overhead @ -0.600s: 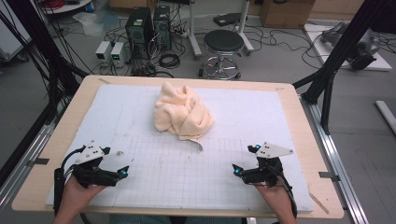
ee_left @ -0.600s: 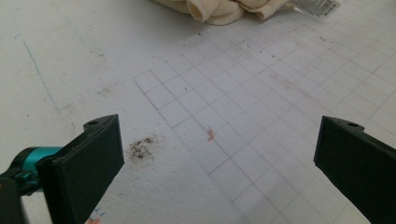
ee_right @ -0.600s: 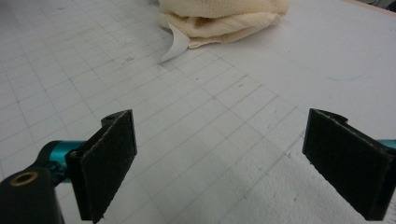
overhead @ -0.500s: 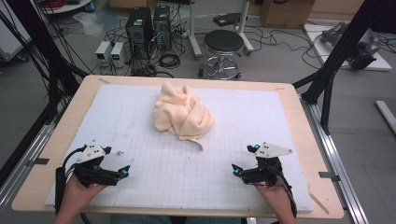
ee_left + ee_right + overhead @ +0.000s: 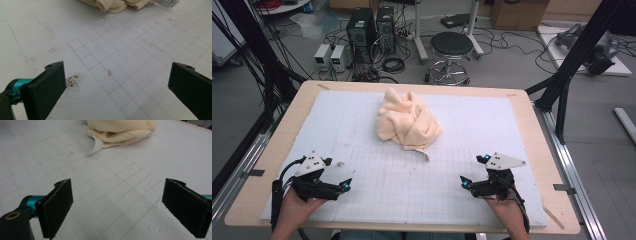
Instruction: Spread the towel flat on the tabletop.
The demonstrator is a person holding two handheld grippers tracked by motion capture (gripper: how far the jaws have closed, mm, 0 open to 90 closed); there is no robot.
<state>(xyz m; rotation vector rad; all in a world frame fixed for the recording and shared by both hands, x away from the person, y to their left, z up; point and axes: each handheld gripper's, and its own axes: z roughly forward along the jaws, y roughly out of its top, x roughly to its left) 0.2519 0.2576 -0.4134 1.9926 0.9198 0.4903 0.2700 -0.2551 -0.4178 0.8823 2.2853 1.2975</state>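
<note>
The crumpled cream terry towel [image 5: 408, 120] lies bunched on the white gridded foam board [image 5: 522, 120], nearer its far edge than its near one, midway between the side edges. A white sewn-in tag [image 5: 96, 146] sticks out at its near edge; its print is too small to read. The left gripper [image 5: 343, 184] and right gripper [image 5: 465, 181] rest near the near corners, jaws spread wide, nothing between them. Best to reach for two separate outer edges, not the heaped middle.
</note>
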